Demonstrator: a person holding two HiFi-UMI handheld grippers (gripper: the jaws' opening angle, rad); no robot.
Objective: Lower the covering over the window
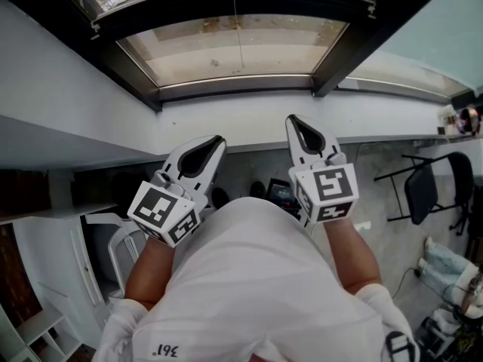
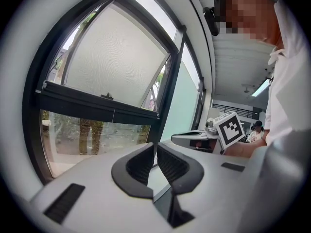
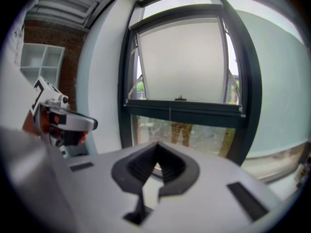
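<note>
A pale roller blind [image 3: 182, 59] covers the upper part of the black-framed window, and its dark bottom rail [image 3: 182, 108] hangs about halfway down. A thin pull cord [image 3: 170, 114] dangles from that rail; in the head view the cord [image 1: 239, 44] runs over the clear lower pane. My left gripper [image 1: 217, 139] and right gripper [image 1: 294, 121] are held side by side short of the window sill [image 1: 226, 119]. Both are shut with nothing between the jaws. From the left gripper [image 2: 155, 145], the blind [image 2: 116, 57] lies ahead, apart from the jaws. The right gripper [image 3: 156, 145] faces the window squarely.
A black folding chair [image 1: 430, 187] stands on the floor at the right, beside a seated person's legs [image 1: 445, 266]. White shelving [image 1: 45, 330] and a white chair [image 1: 121, 251] are at the lower left. A frosted glass panel [image 3: 277, 81] adjoins the window on the right.
</note>
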